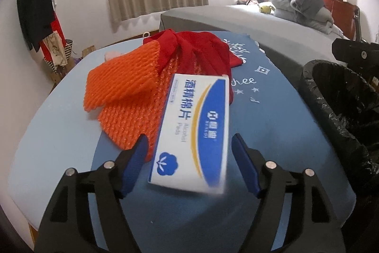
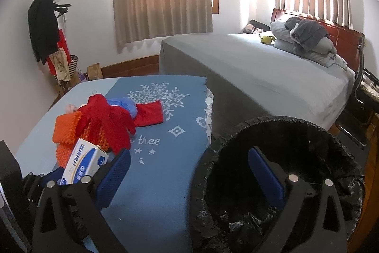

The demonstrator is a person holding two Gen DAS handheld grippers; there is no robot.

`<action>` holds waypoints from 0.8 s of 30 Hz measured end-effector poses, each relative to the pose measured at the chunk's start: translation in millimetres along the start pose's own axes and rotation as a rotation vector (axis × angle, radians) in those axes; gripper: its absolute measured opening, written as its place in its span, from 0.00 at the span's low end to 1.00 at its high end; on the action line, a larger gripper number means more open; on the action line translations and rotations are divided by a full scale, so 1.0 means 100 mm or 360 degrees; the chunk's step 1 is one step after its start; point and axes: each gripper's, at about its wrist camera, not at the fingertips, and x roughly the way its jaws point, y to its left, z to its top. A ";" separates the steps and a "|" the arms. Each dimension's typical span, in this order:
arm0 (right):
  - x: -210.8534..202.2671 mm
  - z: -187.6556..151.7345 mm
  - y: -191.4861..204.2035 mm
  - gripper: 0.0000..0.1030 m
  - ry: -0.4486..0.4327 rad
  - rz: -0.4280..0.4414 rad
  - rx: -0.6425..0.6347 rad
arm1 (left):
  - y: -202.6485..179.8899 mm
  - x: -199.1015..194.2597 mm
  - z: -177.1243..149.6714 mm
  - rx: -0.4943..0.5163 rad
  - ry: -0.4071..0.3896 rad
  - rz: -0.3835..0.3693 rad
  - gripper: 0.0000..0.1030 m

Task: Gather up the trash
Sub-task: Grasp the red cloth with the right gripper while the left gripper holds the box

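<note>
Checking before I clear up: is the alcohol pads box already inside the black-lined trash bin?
No, the alcohol pads box lies between the left gripper's open fingers, outside the trash bin.

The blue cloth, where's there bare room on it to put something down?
Free: the stretch of blue cloth between the white box and the black bin, and the printed far end beyond the red fabric. Crowded: the left side, where the orange foam net, red fabric and box pile together.

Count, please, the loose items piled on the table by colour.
Orange foam nets: 2
Red fabric pieces: 2
White-and-blue alcohol pads box: 1
Light blue bundle: 1
Pink item: 1
Total: 7
</note>
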 end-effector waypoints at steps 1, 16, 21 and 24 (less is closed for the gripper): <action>0.01 0.00 0.00 0.94 0.0003 -0.0001 0.0001 | 0.00 0.01 0.01 0.0002 0.0006 0.0002 0.70; 0.10 0.00 0.10 0.94 0.0017 0.0026 -0.0015 | 0.16 -0.16 0.10 -0.0095 -0.0105 -0.0034 0.57; 0.16 0.07 0.24 0.94 0.0003 0.0068 -0.0035 | 0.27 -0.35 0.16 -0.0112 -0.0188 0.0015 0.56; 0.22 0.12 0.36 0.94 -0.0005 0.0103 -0.0052 | 0.36 -0.42 0.20 -0.0118 -0.0225 0.0059 0.56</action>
